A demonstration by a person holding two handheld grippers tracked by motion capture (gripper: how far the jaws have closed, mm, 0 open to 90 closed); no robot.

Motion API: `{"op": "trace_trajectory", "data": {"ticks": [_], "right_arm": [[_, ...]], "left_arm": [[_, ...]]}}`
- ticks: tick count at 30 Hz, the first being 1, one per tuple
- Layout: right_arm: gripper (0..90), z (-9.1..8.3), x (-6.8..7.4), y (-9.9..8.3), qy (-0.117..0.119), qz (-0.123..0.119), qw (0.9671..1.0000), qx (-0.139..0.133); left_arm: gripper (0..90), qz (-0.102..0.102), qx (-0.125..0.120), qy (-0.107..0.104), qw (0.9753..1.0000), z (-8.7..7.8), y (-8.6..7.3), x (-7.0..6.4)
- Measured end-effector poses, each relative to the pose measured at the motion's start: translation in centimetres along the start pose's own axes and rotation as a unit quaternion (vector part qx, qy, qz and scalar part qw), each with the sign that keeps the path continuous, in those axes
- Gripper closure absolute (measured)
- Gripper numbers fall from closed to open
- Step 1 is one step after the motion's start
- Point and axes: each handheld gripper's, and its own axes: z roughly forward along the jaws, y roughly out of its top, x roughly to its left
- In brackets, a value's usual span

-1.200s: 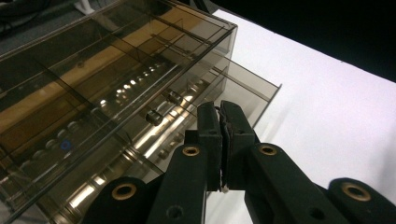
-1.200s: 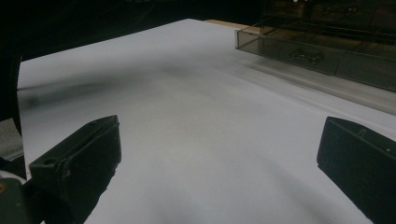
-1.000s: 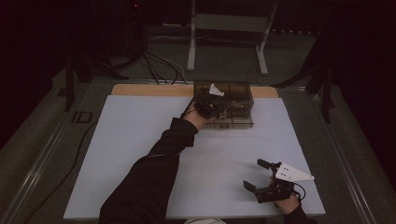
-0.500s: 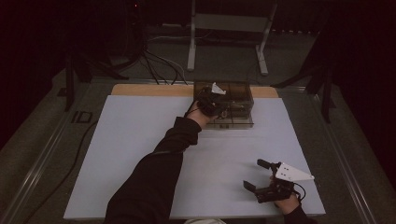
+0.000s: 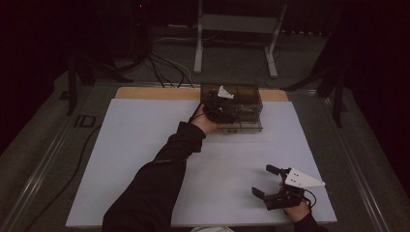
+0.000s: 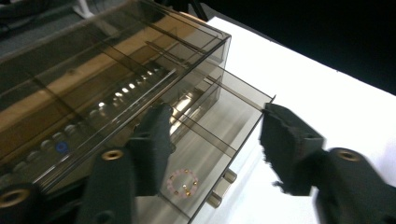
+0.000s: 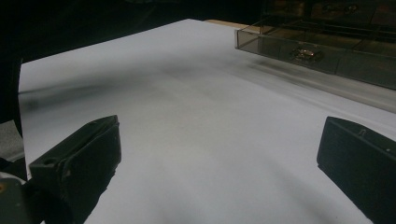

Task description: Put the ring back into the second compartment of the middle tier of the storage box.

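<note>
At the smoky clear drawer box (image 5: pixel 241 104), left gripper (image 6: pixel 210 144) jaws apart over bead bracelet (image 6: pixel 183 181), right gripper (image 5: pixel 275 186) wide open, empty.

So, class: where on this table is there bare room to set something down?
The white sheet is bare left of the sleeve, and between the drawer box and the right gripper. It is crowded at the box, where the left gripper works.
</note>
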Motion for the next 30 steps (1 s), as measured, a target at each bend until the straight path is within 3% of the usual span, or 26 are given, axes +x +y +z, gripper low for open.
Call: {"op": "trace_trajectory", "data": {"ticks": [4,7,13,17,22,26,30], "right_arm": [[0.0,0.0,0.1,0.0,-0.002,0.0,1.0,0.001],[0.0,0.1,0.0,0.0,-0.001,-0.001,1.0,0.001],[0.0,0.2,-0.2,-0.1,0.0,0.001,1.0,0.001],[0.0,0.1,-0.3,-0.1,0.0,0.003,1.0,0.0],[0.0,0.1,-0.3,-0.1,0.001,0.003,1.0,-0.001],[0.0,0.1,-0.3,-0.1,0.002,0.003,1.0,0.0],[0.0,0.1,-0.2,-0.1,0.002,0.003,1.0,0.003]], "left_arm": [[35.8,-0.008,0.002,0.004,1.0,-1.0,-0.1,0.3],[22.9,-0.027,0.007,-0.015,0.9995,-1.8,-0.3,0.7],[3.0,-0.029,0.008,-0.034,0.999,-2.6,-0.7,1.1],[0.8,-0.008,0.012,-0.031,0.9994,-3.2,-0.7,1.2],[0.8,0.001,0.011,-0.039,0.9992,-4.0,-1.0,1.3],[0.8,-0.005,-0.001,-0.05,0.9987,-5.0,-1.4,1.6],[0.8,-0.004,0.004,-0.048,0.9988,-5.7,-1.9,1.8]]}}
